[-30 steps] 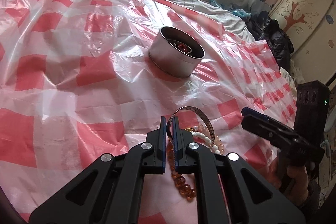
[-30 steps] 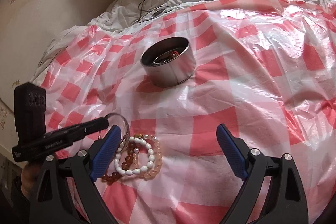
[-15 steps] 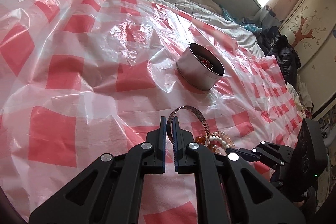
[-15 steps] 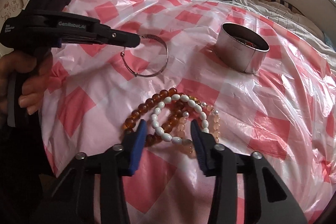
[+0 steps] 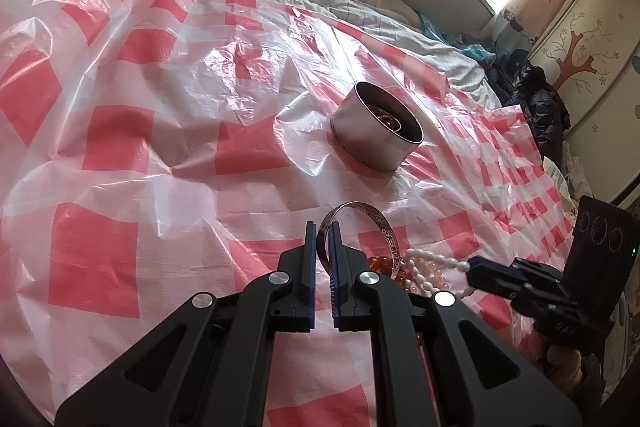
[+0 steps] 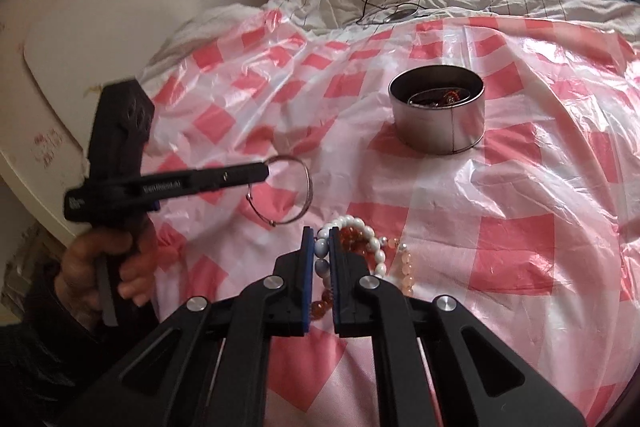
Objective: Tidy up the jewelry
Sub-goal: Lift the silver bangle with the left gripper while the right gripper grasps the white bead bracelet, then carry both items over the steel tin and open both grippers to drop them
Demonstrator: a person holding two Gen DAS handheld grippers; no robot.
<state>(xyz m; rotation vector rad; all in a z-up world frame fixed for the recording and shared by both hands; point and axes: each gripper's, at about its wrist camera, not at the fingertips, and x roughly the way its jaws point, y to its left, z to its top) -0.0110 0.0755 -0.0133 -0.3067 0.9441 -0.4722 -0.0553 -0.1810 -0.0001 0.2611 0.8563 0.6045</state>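
Pinching a thin engraved silver bangle point(image 5: 362, 217) by its rim, the left hand-held gripper point(image 5: 323, 239) carries it clear of the crinkled red-and-white checked plastic sheet point(image 5: 160, 131) on the bed. The right hand-held gripper point(image 6: 321, 247) has just been closing and now clamps the white oval-bead bracelet point(image 6: 370, 241), atop glossy amber beads point(image 6: 352, 237). Farther back toward the sheet's far edge stands the round brushed-metal tin point(image 6: 438, 117), jewelry inside.

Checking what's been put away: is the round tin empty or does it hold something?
Not empty. The tin stands upright and open, with dark red beads and a thin metal hoop visible inside.
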